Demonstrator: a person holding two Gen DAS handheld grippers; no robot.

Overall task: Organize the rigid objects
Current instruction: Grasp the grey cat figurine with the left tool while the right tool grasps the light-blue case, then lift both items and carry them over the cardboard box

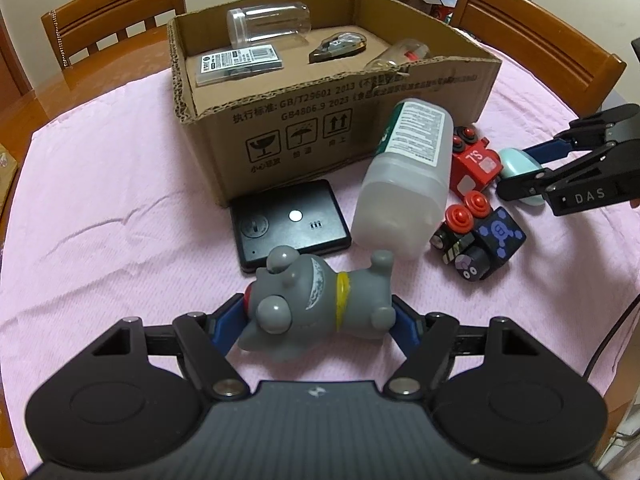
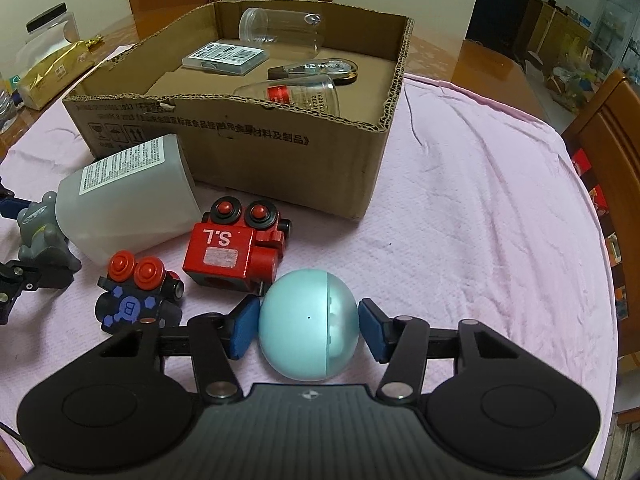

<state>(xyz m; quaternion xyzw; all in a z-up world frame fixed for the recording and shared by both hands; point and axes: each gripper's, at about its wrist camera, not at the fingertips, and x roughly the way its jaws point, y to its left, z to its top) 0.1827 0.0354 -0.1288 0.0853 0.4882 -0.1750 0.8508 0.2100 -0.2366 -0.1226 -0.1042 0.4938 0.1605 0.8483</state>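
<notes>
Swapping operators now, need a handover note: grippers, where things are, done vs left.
Left gripper: pads against the grey dog toy, on the cloth.
Right gripper: pads flank the teal egg; contact unclear.
In the cardboard box: two clear jars, a flat case, a tape dispenser.
Left outside: dog, egg, white bottle, black device, red train, black train.

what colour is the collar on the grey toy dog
Yellow; the collar on the grey toy dog shows best in the left wrist view.

Both wrist cams low, facing cardboard box [image 1: 320,128].
</notes>
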